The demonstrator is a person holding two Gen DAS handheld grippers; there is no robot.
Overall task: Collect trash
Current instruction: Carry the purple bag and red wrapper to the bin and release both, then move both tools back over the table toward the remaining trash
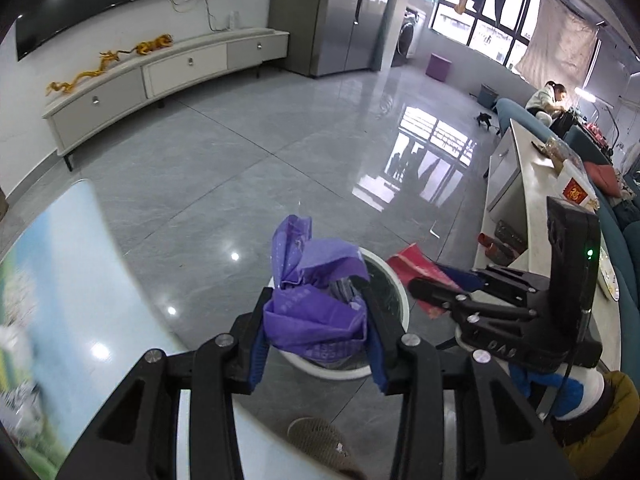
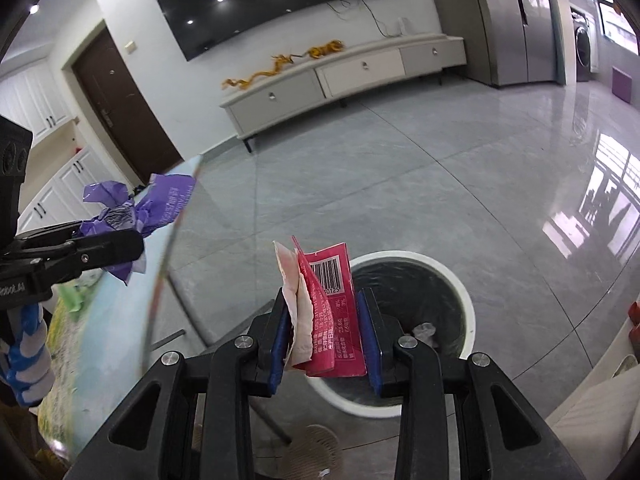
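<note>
1. Two pieces of trash are in hand, one per gripper: a crumpled purple bag (image 1: pixel 316 312) and a red wrapper (image 2: pixel 332 312) folded against a pale sheet (image 2: pixel 298 320).
2. Purple bag: thin film, judged very light and soft, with no stiffness. It bulges above and below the pads, so the hold sits on a gathered wad at mid-body. Loose flaps may snag or trail.
3. Red wrapper: flat foil-like packet, judged light, slick and slightly springy. Pads bear on its two side edges, so the panel bows between them. The pale sheet is pinched only along one edge and could slip free first.
4. Left gripper (image 1: pixel 316 328): jaws closed on the purple bag, partly apart because of its bulk.
5. Right gripper (image 2: pixel 326 328): jaws closed on the red wrapper and pale sheet.
6. Bin (image 2: pixel 460 292): white rim, dark liner, some crumpled paper already inside. It stands on the grey floor directly beyond both grippers.
7. Table (image 1: pixel 60 280) edge lies to the left of the bin.
8. Judgement: both items will fall slowly and may drift, so release low over the bin mouth.
</note>
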